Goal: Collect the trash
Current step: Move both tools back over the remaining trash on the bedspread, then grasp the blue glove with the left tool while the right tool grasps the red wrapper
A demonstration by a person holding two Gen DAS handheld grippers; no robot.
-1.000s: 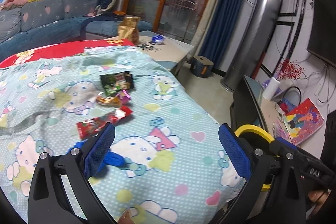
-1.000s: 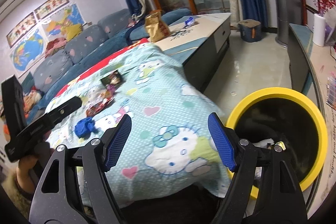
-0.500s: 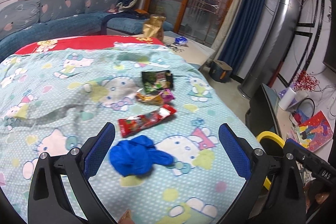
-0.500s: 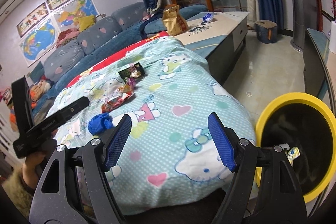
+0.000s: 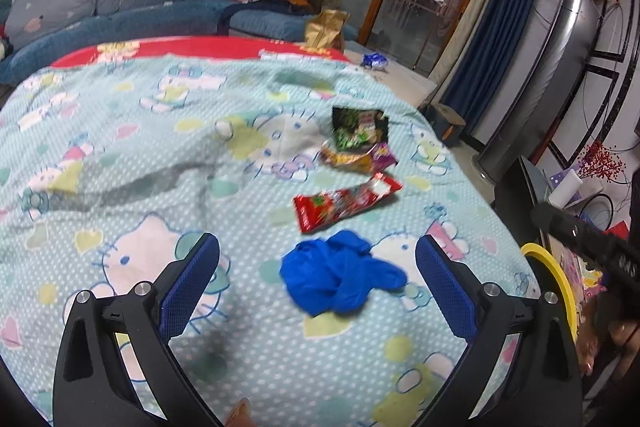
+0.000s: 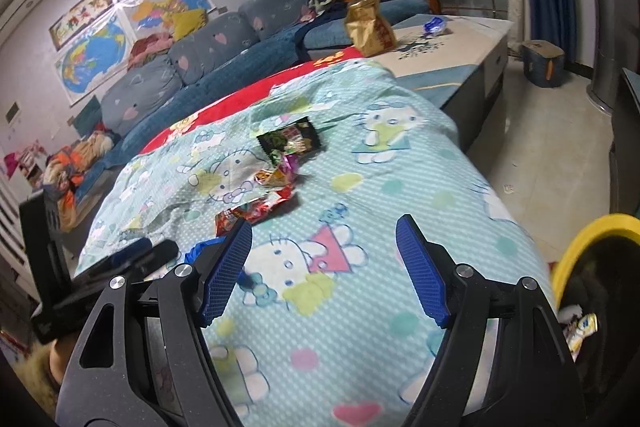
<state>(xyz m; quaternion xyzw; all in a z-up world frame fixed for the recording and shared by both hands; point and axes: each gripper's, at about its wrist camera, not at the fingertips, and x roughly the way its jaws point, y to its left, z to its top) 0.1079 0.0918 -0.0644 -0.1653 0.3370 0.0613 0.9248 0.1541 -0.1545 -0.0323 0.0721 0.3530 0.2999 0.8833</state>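
left gripper (image 5: 318,275) now frames the blue glove (image 5: 340,277), nearer than before.

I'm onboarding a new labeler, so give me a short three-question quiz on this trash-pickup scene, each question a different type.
1. True or false: the left gripper has its fingers closed on the blue crumpled glove.
2. Multiple choice: which piece lies nearest beyond the glove? A) red wrapper B) dark green packet C) gold bag
3. Fill in: the bin beside the bed has a ____ rim.

Key: 1 false, the fingers stand apart around it; 2 A; 3 yellow.
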